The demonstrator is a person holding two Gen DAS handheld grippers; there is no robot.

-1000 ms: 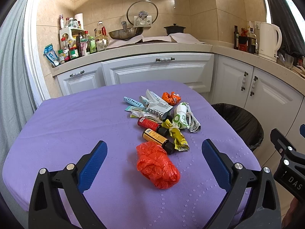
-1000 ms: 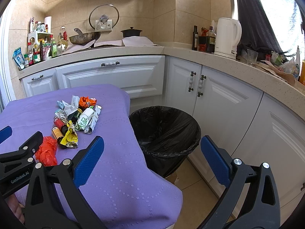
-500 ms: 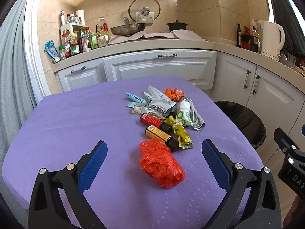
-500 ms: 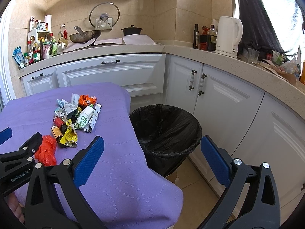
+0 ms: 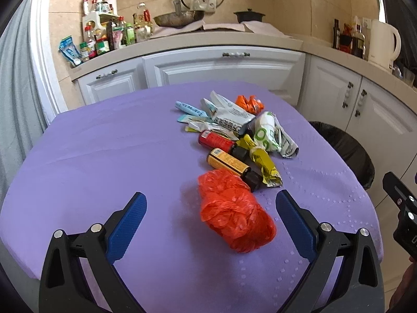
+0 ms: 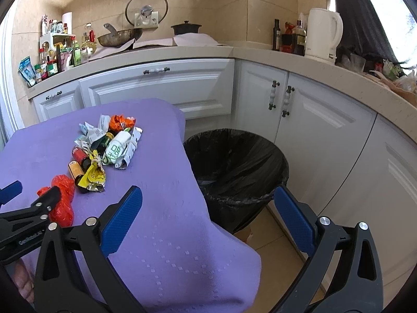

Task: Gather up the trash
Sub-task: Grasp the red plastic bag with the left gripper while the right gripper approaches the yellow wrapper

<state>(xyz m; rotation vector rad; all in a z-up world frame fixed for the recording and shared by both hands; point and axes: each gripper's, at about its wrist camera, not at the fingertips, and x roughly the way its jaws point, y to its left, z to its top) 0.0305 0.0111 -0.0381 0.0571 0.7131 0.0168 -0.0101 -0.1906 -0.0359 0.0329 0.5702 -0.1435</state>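
Fingers first: your left gripper (image 5: pixel 209 221) stands wide open with nothing held, and its blue pads flank the crumpled red bag (image 5: pixel 234 214) without touching it. Your right gripper (image 6: pixel 207 219) is just as wide and empty — it hangs off the edge of the surface, looking toward the bin.

You look to be at the very start of the job, lining up the first pick. Working down by size:

- Purple-clothed surface (image 5: pixel 104 156) carries all the trash, heaped toward its far right side.
- Black-lined bin (image 6: pixel 234 161) stands on the floor just beside the right edge of the surface, mouth open.
- Red bag lies nearest you, apart from nothing — its far end touches the yellow-labelled bottle (image 5: pixel 229 164). Its long axis runs from far-left to near-right, skewed across the line of your fingers.
- Green-and-white wrapper (image 5: pixel 268 135) lies beyond, pointing away from you.
- Yellow-labelled bottle and red-labelled bottle (image 5: pixel 216 139) lie on their sides, roughly parallel, dark caps pointing right and toward you.
- Orange wrapper (image 5: pixel 249 103) sits at the far end of the heap.

My judgement for the next move: lower the left gripper over the bag's middle, turn the wrist a little so the pads close across its short width, and squeeze gently — the plastic is soft and will likely give.
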